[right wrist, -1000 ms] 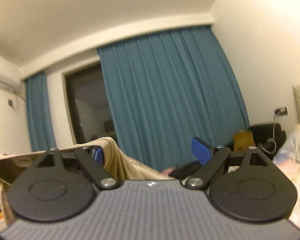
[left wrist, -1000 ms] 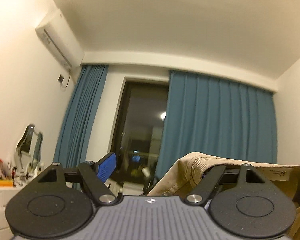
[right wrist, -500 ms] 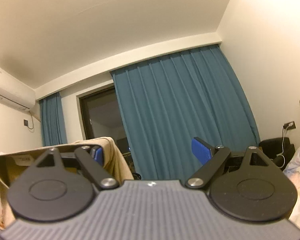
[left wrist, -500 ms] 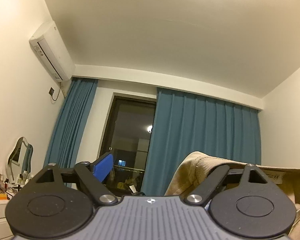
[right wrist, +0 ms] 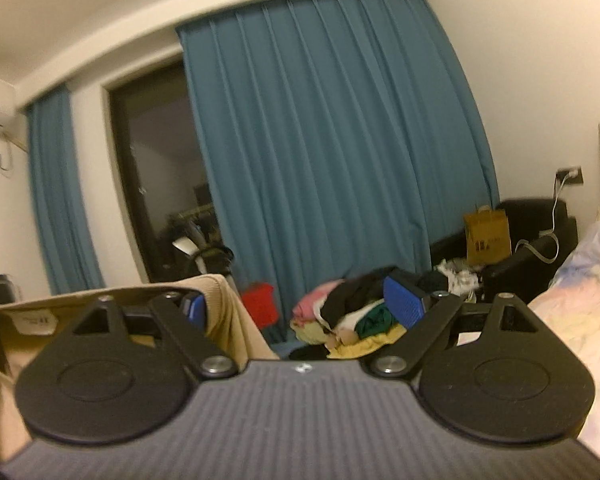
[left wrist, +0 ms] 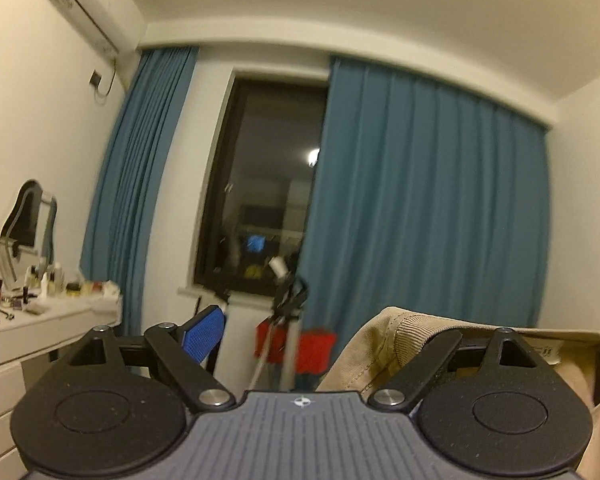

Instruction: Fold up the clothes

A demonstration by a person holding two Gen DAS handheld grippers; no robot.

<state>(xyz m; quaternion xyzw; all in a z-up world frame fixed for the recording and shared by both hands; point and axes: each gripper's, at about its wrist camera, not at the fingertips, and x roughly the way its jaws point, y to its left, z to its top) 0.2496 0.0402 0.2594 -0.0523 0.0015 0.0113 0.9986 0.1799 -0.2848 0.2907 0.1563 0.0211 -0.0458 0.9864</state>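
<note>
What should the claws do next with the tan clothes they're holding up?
Probably lower both claws together toward a flat spot. The tan garment hangs stretched between the left claw and the right claw, draped over one finger of each, with the wide-apart jaws pointing at the curtains, not at any surface. Folding likely needs it laid flat first.

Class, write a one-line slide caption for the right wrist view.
Open right gripper with tan garment hooked over its left finger, facing blue curtains and a clothes pile.
</note>
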